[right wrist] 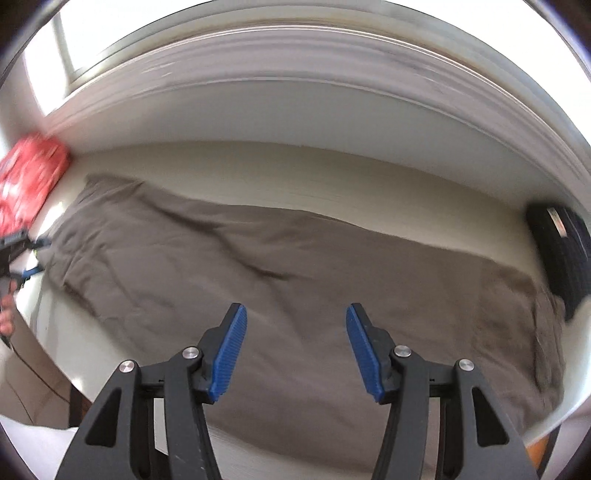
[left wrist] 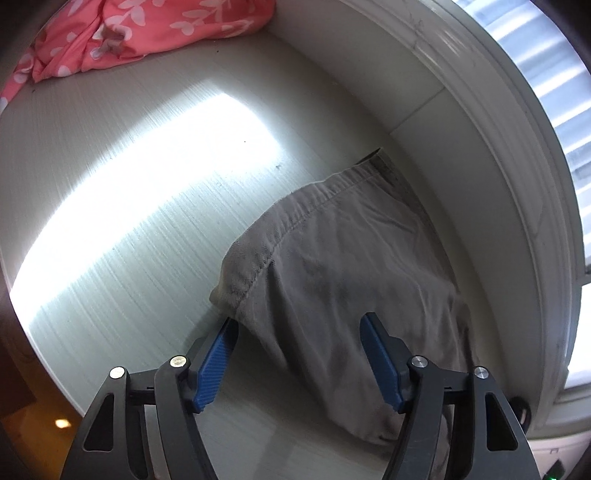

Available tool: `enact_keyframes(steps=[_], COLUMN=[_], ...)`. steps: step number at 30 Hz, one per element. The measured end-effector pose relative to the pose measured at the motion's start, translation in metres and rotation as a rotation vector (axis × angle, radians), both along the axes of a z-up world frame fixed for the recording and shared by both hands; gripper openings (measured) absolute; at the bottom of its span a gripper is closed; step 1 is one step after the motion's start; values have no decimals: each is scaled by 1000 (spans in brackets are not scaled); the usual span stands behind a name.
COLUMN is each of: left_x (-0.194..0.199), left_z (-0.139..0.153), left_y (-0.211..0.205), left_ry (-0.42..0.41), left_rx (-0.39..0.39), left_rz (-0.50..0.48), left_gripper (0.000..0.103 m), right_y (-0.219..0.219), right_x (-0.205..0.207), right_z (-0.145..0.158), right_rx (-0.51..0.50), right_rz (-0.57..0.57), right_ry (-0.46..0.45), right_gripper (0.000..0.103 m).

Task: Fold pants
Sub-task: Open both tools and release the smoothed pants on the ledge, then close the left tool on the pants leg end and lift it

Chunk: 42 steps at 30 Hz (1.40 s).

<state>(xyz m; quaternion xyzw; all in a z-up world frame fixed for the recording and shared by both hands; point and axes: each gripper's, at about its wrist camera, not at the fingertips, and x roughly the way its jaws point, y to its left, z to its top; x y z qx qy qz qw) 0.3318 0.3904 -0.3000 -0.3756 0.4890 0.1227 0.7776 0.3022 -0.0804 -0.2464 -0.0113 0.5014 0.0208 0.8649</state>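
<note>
Fingers of both grippers stand apart with nothing pinched between them. On the left gripper [left wrist: 299, 321] the blue pads [left wrist: 214, 365] straddle the hem end of the grey-brown pants [left wrist: 332, 258]: one pad sits at the outer edge of the cloth, the other over its surface, and neither presses on it, so the cloth looks let go rather than held. The pants lie stretched lengthwise along the white table [left wrist: 129, 221], close to the moulded wall ledge [left wrist: 480, 129], which is a sensible layout for a fold, since the long flat run leaves both ends reachable. The right gripper [right wrist: 295, 321] hovers above the middle of the pants [right wrist: 258, 277], its pads [right wrist: 229, 354] clear of the fabric, probably moving toward a new place to grasp; this view is blurred, so fine creases are hard to judge. At the far left of the right wrist view a hand [right wrist: 7, 310] carries the other gripper at the hem end. A pink flowered cloth [left wrist: 147, 33] is bunched in the corner, well apart from the pants, and a dark object [right wrist: 557, 251] sits beside their other end.
</note>
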Motion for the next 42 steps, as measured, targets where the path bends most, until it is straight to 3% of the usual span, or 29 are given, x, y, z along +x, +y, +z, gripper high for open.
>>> enact_keyframes(steps=[5,10,18,25,29,33,36,42], left_x=[16,26,45,55,53,49,42,34], left_z=[-6,-8,-8,-6,-4,-4,4,45], left_y=[4,1,-19,-24,-22,-13,-9,-19], left_ry=[10,26,85,72,67,44,1,-103], left_rx=[15,61,154,183,204,140,118,162], left_rz=[-7,-43,-148,-156,-132,-97,-59,-76], left_gripper=[64,64,65,65,39,19,12,10], right_y=[-46,-63,-70,-89,-98,-100,-101,-98], right_x=[6,10,-2,-17,-23,-29,-32,-32], right_z=[6,15,11,15,15,14,14,13], right_rx=[67,146,176,185,189,184,187,188], right_rz=[-147,-226,-229,-261,-286,-299,-310,-307], right_ry=[-9,-37,-20,-21,-24,-22,-23,-22], right_gripper=[52,52,52,52,52,52,52,52])
